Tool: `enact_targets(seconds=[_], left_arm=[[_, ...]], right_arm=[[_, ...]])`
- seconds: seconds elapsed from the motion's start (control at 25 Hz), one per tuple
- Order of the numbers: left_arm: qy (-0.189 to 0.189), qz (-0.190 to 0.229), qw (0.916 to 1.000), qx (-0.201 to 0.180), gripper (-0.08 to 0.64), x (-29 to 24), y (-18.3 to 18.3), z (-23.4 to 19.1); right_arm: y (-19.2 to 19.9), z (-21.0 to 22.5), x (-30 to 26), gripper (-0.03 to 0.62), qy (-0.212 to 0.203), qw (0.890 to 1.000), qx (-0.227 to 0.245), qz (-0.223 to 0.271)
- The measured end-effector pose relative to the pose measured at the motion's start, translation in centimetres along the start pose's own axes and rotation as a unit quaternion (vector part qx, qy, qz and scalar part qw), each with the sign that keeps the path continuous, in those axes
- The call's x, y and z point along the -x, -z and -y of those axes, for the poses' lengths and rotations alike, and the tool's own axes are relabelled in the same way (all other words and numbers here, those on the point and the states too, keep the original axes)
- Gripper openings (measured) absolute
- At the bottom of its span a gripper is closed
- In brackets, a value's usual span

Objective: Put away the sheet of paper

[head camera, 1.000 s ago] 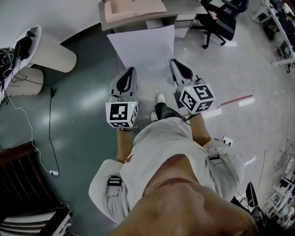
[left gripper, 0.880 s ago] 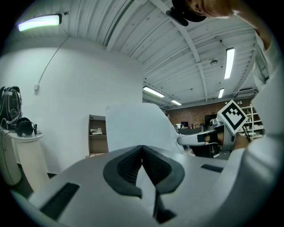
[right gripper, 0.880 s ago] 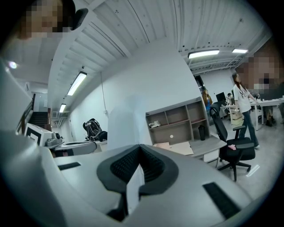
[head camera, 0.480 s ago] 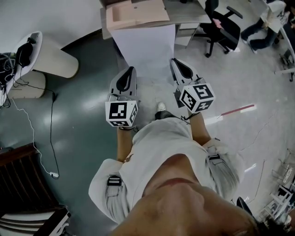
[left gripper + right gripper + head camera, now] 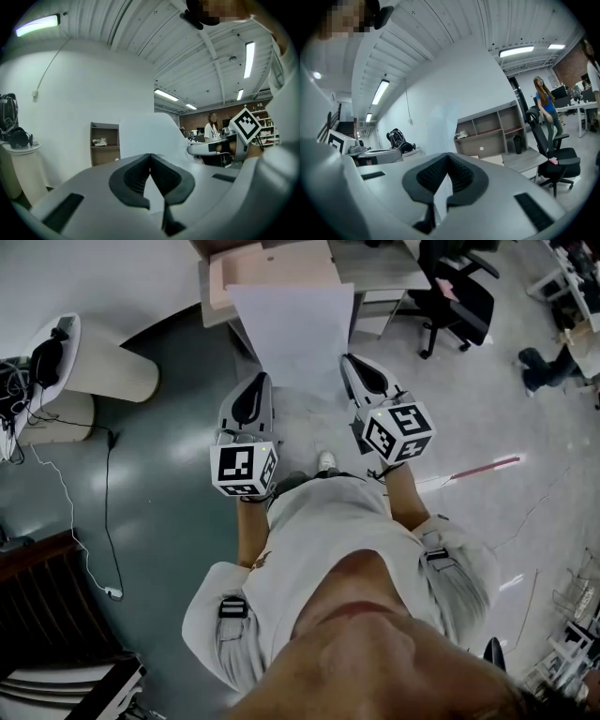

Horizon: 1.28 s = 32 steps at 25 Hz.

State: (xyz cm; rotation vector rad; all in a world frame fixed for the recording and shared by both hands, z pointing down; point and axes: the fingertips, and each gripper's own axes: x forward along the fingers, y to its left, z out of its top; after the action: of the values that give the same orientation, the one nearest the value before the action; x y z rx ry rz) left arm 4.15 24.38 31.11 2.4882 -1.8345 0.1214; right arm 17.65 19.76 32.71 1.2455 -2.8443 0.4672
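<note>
A white sheet of paper [image 5: 295, 334] hangs stretched between my two grippers, its far edge over a low beige shelf unit [image 5: 272, 263]. My left gripper [image 5: 255, 381] is shut on the sheet's near left edge. My right gripper [image 5: 349, 360] is shut on its near right edge. In the left gripper view the paper [image 5: 145, 136] rises from the closed left gripper [image 5: 150, 156], with the shelf unit [image 5: 104, 140] behind it. The right gripper view shows the sheet [image 5: 440, 192] pinched edge-on in the right gripper [image 5: 448, 154], facing the open shelves [image 5: 487, 129].
A black office chair [image 5: 455, 296] stands right of the shelf unit. A white pedestal [image 5: 94, 357] holding a headset is at left, with a cable [image 5: 98, 521] trailing on the floor. A person in blue [image 5: 543, 108] stands by the chair. Dark furniture [image 5: 47, 615] sits at lower left.
The shelf unit has come closer and the sheet's far edge now lies over its top. Both grippers have moved slightly forward together, still closed on the paper.
</note>
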Motion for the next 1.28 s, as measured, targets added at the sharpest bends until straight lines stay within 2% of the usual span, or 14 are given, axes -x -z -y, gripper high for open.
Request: enact_targets(seconds=[0.4,0.6,1.28], left_arm=[[-0.006,-0.017,0.9998,0.004,0.021,-3.3,0.9,-1.7],[-0.004,-0.014,0.9999,0.008,0.021,-4.6,1.1,-4.6],[0.036,-0.003,0.9993,0.013,0.021,-11.3,1.1,-14.5]], right_arm=[[-0.1,2.2,-3.4,0.020,-0.007,1.000,-0.013,-0.010],[-0.1,2.1,-6.2,0.020,-0.001,1.000,-0.010,-0.011],[-1.1,2.1,-17.1,0.020,0.039,0.999,0.005,-0.017]])
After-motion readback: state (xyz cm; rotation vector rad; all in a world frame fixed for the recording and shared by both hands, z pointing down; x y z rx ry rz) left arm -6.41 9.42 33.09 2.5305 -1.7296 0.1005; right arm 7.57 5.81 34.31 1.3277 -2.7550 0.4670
